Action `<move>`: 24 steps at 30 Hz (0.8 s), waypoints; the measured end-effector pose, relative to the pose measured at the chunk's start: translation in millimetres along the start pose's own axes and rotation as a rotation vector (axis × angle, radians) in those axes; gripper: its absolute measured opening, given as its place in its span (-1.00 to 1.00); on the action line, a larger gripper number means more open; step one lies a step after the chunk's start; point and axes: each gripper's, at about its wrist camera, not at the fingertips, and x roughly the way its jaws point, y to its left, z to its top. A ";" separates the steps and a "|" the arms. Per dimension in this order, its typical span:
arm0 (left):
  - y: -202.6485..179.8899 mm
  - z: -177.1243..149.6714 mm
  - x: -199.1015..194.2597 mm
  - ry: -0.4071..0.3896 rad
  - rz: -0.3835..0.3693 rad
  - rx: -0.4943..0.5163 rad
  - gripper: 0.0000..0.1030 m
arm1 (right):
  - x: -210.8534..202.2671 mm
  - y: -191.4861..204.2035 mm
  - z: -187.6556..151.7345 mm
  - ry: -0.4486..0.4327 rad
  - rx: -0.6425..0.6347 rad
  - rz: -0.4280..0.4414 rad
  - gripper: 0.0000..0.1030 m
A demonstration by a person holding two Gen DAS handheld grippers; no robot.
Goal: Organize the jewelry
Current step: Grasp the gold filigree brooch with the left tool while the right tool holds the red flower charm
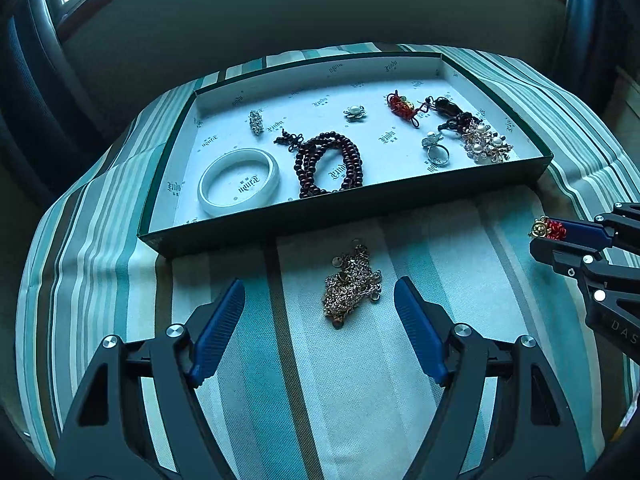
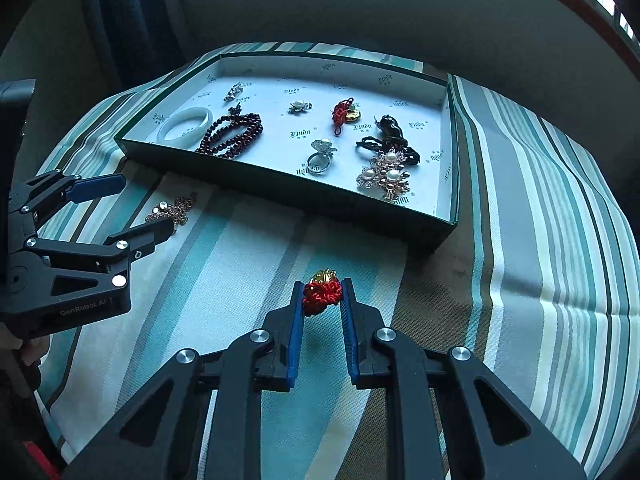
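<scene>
- The right gripper (image 2: pixel 322 294) is clamped on a red knotted charm (image 2: pixel 321 297) with a gold bead at its tip, held above the striped cloth (image 2: pixel 224 280) on the near side of the tray's front wall, toward its right end. Only the knot sits between the pads, and the bead pokes out beyond them. I judge the hold shallow, so a jolt or a slight easing of the squeeze could drop the charm onto the cloth short of the tray (image 2: pixel 288 194).
- The tray's front wall stands between the charm and the tray floor. If the charm is carried in low, it could catch on that rim and be pulled from the pads.
- The right end of the tray is crowded with a pearl flower cluster (image 2: pixel 385 176), a dark cord piece (image 2: pixel 390 142) and a ring (image 2: pixel 319 162). Setting the charm down there risks tangling it with the cords; the open floor near the matching red charm (image 2: pixel 345 114) looks safer.
- The left gripper (image 1: pixel 320 308) stands wide open with nothing in it, its fingers on either side of a heap of gold chain (image 1: pixel 352 284) that lies on the cloth just in front of the middle of the tray's front wall. A loose heap like this may lift only in part, trailing loops that snag the rim or slip free.
- The two grippers are near each other, so if both head for the tray together they could knock.
</scene>
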 end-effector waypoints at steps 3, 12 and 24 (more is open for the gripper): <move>-2.2 1.2 9.6 0.022 0.000 0.004 0.32 | -0.6 -0.7 -0.8 -0.003 -0.001 0.008 -0.65; 1.8 1.0 9.8 0.029 -0.079 -0.001 -0.07 | -1.6 -3.0 -1.9 -0.009 0.006 0.029 -0.64; -2.7 1.1 8.7 0.027 -0.151 0.038 -0.71 | 1.7 -1.5 -3.0 -0.003 0.003 0.030 -0.64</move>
